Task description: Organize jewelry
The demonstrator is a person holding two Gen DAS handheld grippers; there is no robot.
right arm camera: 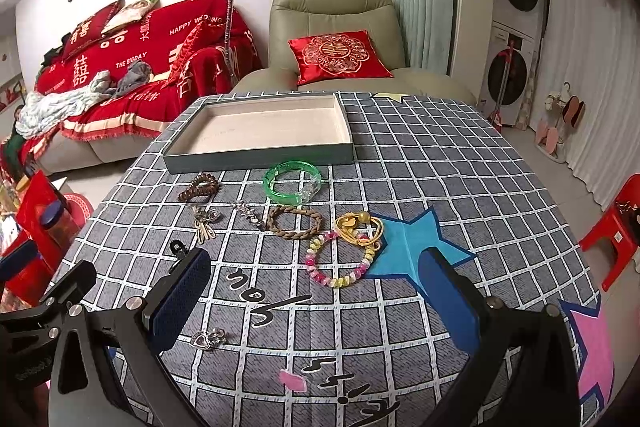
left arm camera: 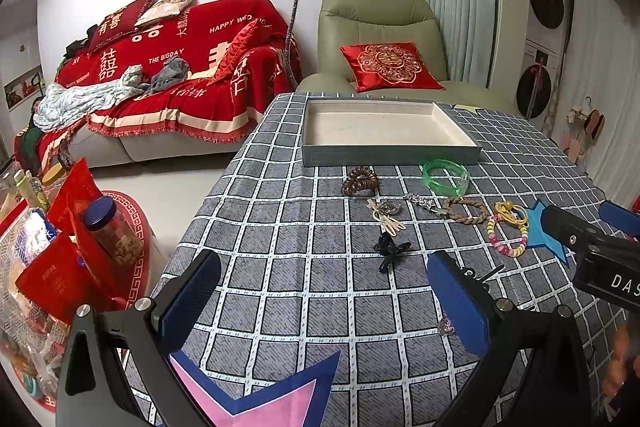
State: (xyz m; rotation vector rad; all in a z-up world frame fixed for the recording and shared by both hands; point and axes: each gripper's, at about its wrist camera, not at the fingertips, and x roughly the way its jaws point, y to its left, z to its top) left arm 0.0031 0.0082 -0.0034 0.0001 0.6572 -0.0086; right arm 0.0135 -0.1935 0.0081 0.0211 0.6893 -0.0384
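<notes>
Left gripper (left arm camera: 324, 291) and right gripper (right arm camera: 320, 291) — both spread, holding nothing. Tray (right arm camera: 256, 157) at tablecloth's (right arm camera: 440, 163) far edge — green bangle (right arm camera: 293, 181) just before it.

Red sofa throw (left arm camera: 192, 67): "HAPPY WEDDING", "THE BIGDAY", white 囍 characters. Right gripper (left arm camera: 612, 263) body: white letters "DAS", cut off at the frame edge. Tablecloth (right arm camera: 280, 307): black script, unreadable.

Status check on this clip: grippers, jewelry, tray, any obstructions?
Left gripper open, empty; right gripper open, empty. Tray holds nothing; green bangle, beaded bracelet, braided bracelet on tablecloth. Path to tray unobstructed.
</notes>
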